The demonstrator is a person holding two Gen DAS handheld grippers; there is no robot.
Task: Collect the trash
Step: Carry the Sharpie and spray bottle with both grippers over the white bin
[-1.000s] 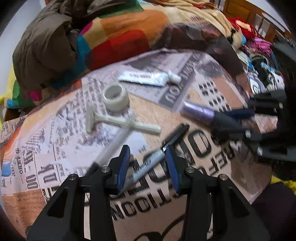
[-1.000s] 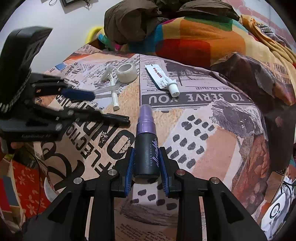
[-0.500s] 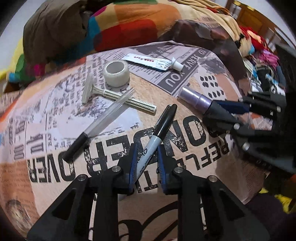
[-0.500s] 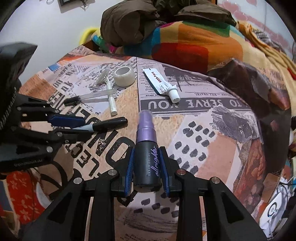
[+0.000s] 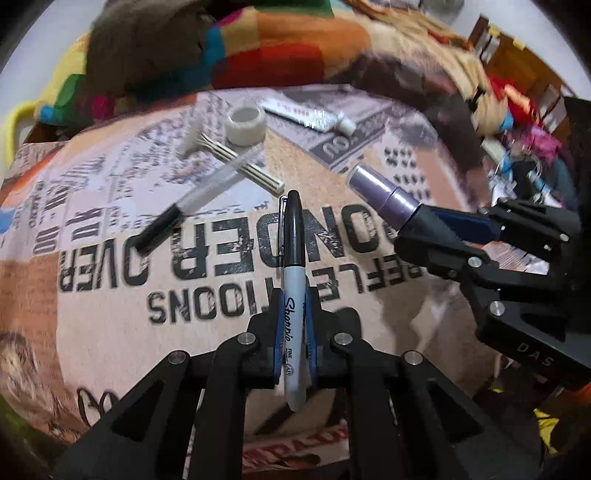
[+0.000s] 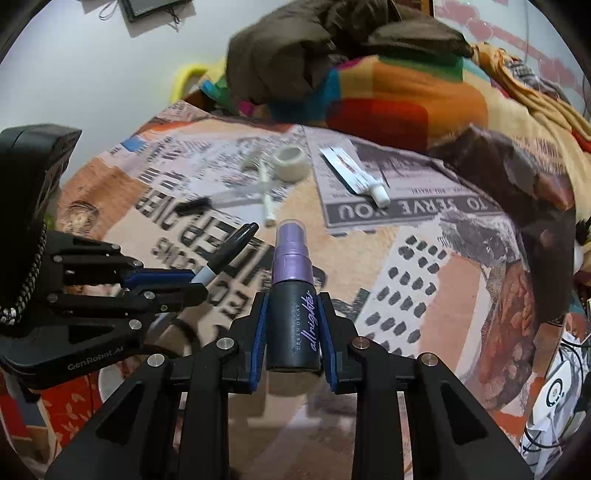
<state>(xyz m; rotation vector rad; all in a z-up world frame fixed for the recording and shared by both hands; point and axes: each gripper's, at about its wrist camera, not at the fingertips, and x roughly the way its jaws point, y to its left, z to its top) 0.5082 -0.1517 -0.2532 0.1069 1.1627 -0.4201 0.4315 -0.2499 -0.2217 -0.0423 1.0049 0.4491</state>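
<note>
While our left gripper (image 5: 293, 325) clamps the grey-barrelled black-capped marker pen (image 5: 293, 258) above the newspaper-print bedspread (image 5: 110, 325), our right gripper (image 6: 291, 328) grips the black spray bottle with a purple cap (image 6: 293, 291). Behind lie a white tape roll (image 5: 245, 123), a white tube (image 5: 308, 116) and a clear pen (image 5: 195, 201).

Bed cover (image 6: 424, 280) printed with newspaper text and collage patches fills centre of both views. Colour-block blanket (image 6: 399, 99) heaped at upper centre, brown padded jacket (image 6: 314, 48) on top of it. Plain pale wall (image 6: 92, 85) upper left of right view, dark framed picture (image 6: 151, 9) at top edge. Wooden furniture (image 5: 524, 66) upper right of left view, blurred. Red patterned rug (image 6: 66, 417) lower left. Light even, indoor.
</note>
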